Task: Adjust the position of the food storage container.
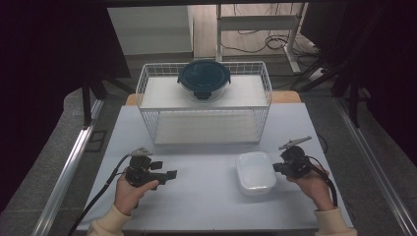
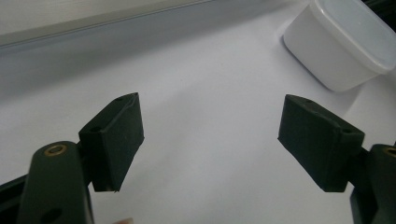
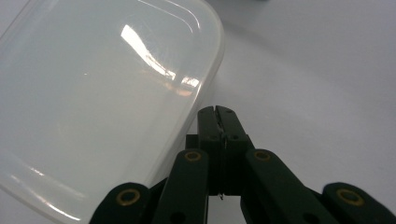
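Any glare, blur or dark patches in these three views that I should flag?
High view: dark surroundings, evenly lit table. Left gripper view: sharp tongs, soft shadow beside the white container. Right gripper view: window-like glare on the container's lid, closest black links slightly soft.

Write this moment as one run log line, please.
left gripper: open, nothing between | right gripper: shut, beside white lidded container | round dark-lidded container: on wire rack

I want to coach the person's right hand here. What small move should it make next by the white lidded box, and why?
Probably open the right gripper first. Its jaws are pressed together beside the white container, holding nothing, so it cannot take the rim as it stands. The left gripper is already open, farther off.
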A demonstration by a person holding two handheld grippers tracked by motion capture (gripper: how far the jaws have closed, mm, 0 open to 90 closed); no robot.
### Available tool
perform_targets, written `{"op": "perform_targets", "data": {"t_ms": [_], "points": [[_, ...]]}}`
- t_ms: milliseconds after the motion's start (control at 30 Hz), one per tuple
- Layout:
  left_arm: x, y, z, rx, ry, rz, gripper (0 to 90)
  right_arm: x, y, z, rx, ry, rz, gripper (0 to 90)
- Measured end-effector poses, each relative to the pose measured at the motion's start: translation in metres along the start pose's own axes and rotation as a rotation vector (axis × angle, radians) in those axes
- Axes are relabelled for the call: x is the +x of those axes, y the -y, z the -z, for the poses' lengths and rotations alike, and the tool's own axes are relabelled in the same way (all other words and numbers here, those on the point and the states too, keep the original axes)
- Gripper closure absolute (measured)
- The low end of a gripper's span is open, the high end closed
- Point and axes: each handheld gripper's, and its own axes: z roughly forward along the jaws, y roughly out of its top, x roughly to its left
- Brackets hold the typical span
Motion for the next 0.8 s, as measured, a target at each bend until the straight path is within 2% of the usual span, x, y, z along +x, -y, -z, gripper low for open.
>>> {"op": "perform_targets", "data": {"t_ms": [100, 133, 267, 300, 400, 500, 800], "points": [[0.0, 0.0, 0.0, 0.001, 0.002, 0.0, 21.4, 0.013, -0.004, -0.004, 0.013, -0.035, 0.035, 89.3], [0.0, 0.0, 0.0, 0.001, 0.003, -0.002, 21.4, 0.013, -0.004, -0.004, 0.013, -0.035, 0.035, 89.3], [-0.001, 0.0, -0.001, 0.003, 0.011, 0.0, 21.5, 0.027, -0.008, -0.009, 0.018, -0.055, 0.072, 89.2], [-0.001, 0.0, -0.001, 0.002, 0.011, 0.001, 21.5, 0.034, -0.009, -0.012, 0.02, -0.072, 0.087, 89.3], [0.0, 0.0, -0.001, 0.003, 0.01, 0.002, 21.5, 0.039, -0.011, -0.013, 0.019, -0.08, 0.105, 89.2], [0.0, 0.0, -0.002, 0.003, 0.014, 0.01, 21.5, 0.05, -0.013, -0.019, 0.025, -0.095, 0.132, 89.2], [0.001, 0.0, -0.002, 0.004, 0.016, 0.007, 21.5, 0.067, -0.016, -0.024, 0.006, -0.136, 0.16, 89.3]]}}
